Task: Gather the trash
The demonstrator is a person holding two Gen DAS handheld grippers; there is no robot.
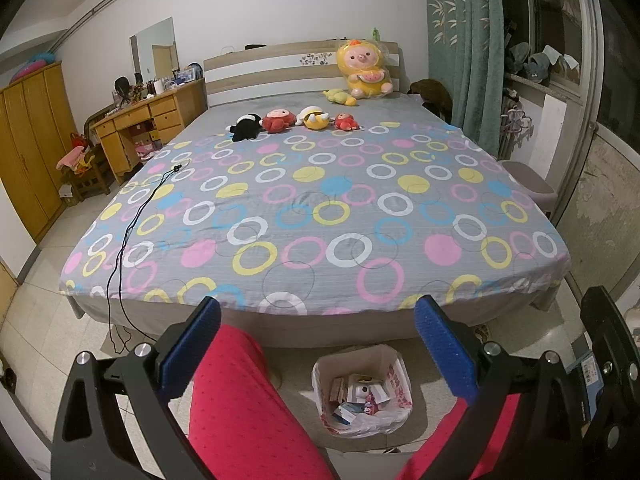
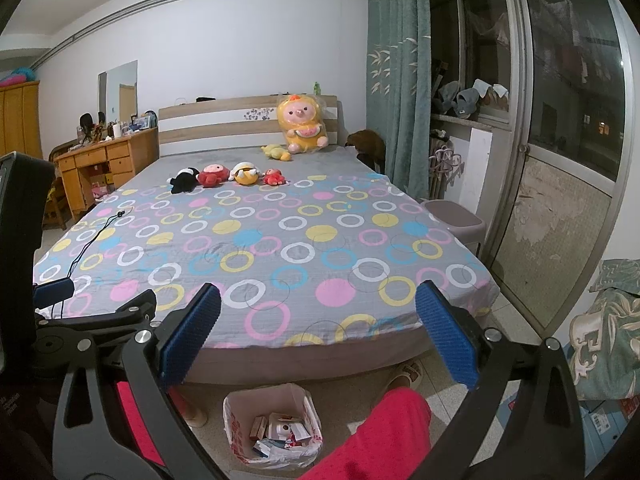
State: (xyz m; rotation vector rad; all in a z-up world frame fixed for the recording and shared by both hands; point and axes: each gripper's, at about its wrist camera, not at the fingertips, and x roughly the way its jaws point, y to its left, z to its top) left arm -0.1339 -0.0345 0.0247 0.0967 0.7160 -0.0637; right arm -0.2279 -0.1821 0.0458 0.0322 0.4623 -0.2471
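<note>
1. The trash bin (image 1: 362,390), lined with a white plastic bag with red print, stands on the floor at the foot of the bed (image 1: 320,208), already holding small boxes and wrappers (image 1: 360,394).
2. It lies below and between the fingers of the left gripper (image 1: 318,344); from the right gripper (image 2: 318,338) it sits below and towards the left finger. No loose trash shows on the bedspread or the floor near it.
3. The bin is upright with its mouth open to the top, so any drop would go straight down.
4. Both grippers are spread wide and hold nothing, blue pads facing each other with only the bed edge between them.
5. Both point forward along the bed, level, side by side, the left one just over the bin and so judged the nearer.
6. The person's red-clad legs (image 1: 240,404) flank the bin.
7. Further off, soft toys (image 1: 280,120) line the bed near the headboard, and a black cable (image 1: 128,232) trails off its left edge.
</note>
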